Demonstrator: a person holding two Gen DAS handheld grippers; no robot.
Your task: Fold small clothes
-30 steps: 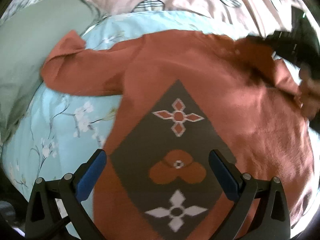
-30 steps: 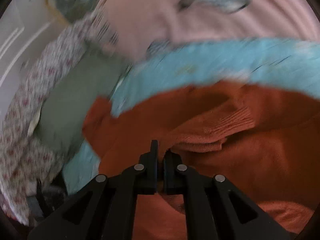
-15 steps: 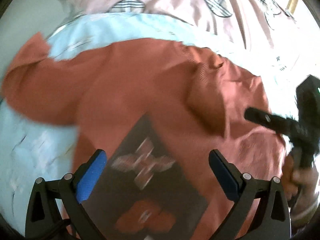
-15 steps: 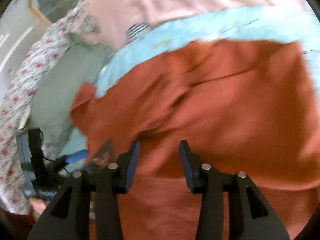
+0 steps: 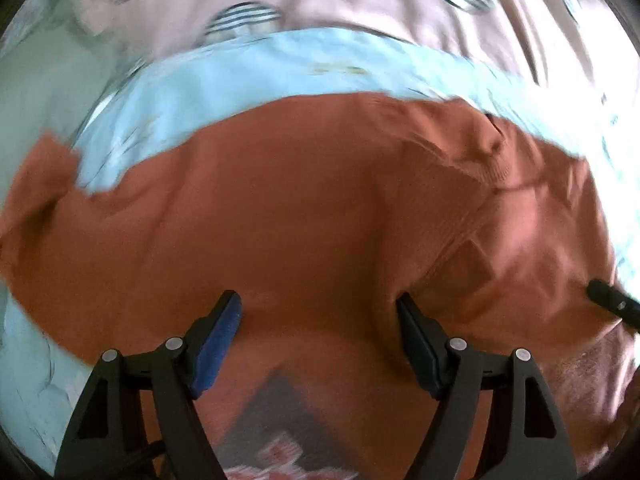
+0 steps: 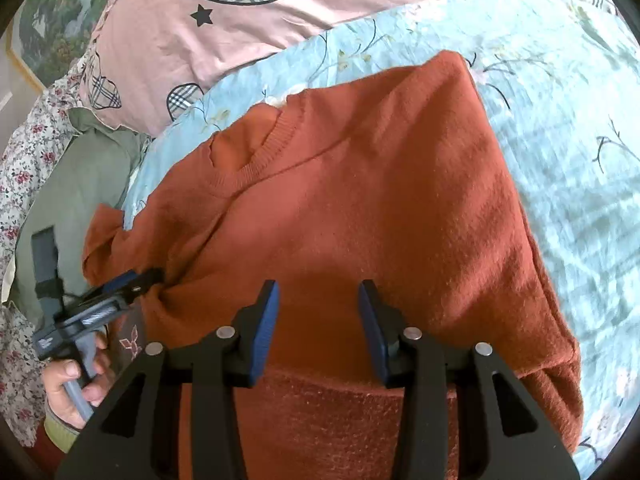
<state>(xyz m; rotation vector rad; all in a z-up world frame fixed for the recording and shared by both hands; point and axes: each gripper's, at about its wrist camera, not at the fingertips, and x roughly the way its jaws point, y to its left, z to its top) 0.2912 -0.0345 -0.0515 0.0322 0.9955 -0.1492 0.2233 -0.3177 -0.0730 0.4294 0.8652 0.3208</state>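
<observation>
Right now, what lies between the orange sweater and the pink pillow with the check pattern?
A strip of the light blue floral bedsheet lies between the orange sweater and the pink pillow. The right wrist view shows it clearly; the left wrist view is blurred.

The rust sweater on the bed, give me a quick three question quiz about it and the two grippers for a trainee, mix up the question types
1. True or false: the right gripper is clamped shut on the rust sweater.
2. Multiple choice: what does the sweater lie on? A) a wooden table B) a light blue floral sheet C) a tiled floor
3. Fill in: in the right wrist view, the left gripper reaches the sweater from the ___ side of the picture.

Key
1. False; its jaws stand apart above the fabric.
2. B
3. left
</observation>
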